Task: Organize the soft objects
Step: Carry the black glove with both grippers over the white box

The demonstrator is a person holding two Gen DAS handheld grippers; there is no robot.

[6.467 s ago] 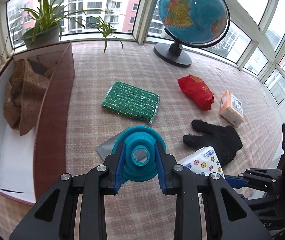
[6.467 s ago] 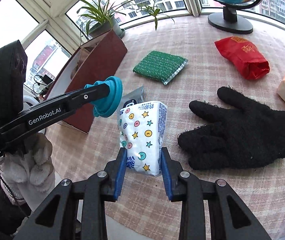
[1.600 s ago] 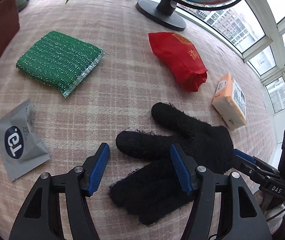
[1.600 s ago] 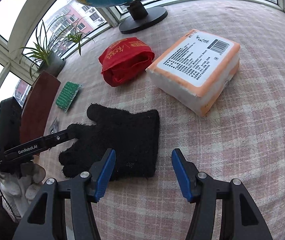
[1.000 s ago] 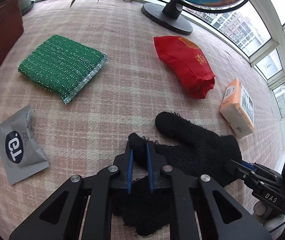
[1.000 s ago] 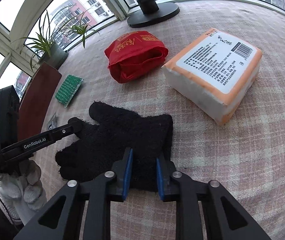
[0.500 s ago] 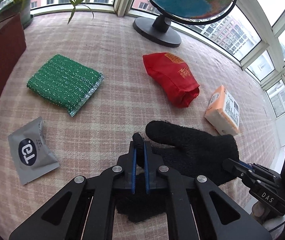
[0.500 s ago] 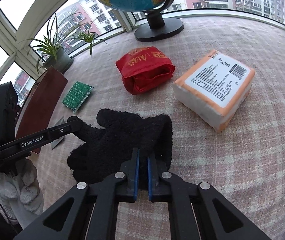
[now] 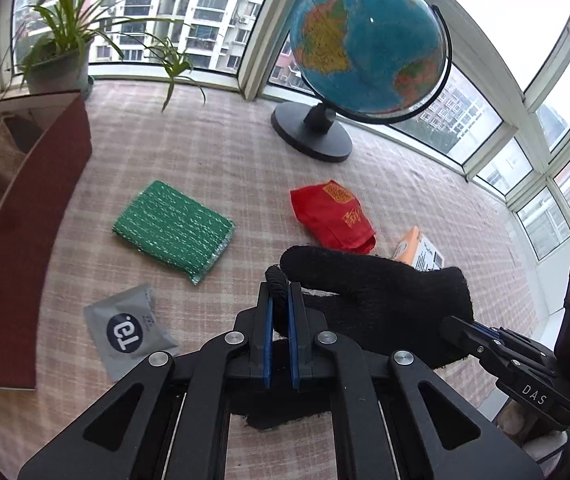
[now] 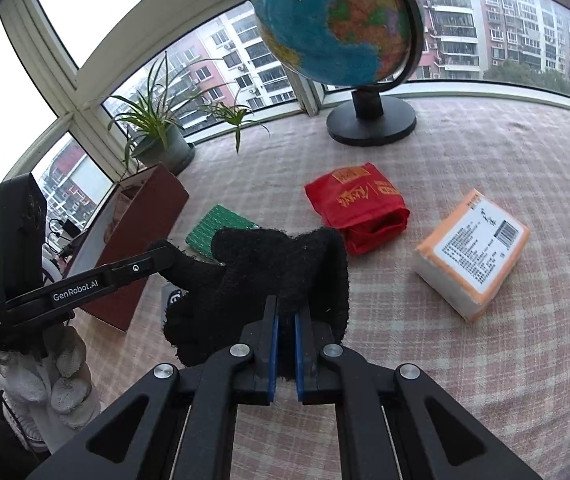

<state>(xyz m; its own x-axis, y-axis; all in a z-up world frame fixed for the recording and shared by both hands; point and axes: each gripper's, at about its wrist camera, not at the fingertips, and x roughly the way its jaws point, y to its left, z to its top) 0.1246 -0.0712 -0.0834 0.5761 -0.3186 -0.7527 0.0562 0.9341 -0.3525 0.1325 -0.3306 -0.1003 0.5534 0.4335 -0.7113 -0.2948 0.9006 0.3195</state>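
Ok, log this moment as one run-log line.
step: lift glove | left gripper: shut on glove fingertip | right gripper: shut on glove cuff | glove: off table

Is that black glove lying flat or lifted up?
Lifted: the black glove hangs between the left gripper and right gripper.

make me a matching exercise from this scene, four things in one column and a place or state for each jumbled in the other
Things:
1. black glove
2. green scouring pad
3. grey sachet
4. globe

Places or states:
A. stands on a dark round base by the windows
B. lies flat nearest the brown box
C. pinched by both the left gripper and right gripper
D. lies between the sachet and the globe's base

Pairs: 1-C, 2-D, 3-B, 4-A
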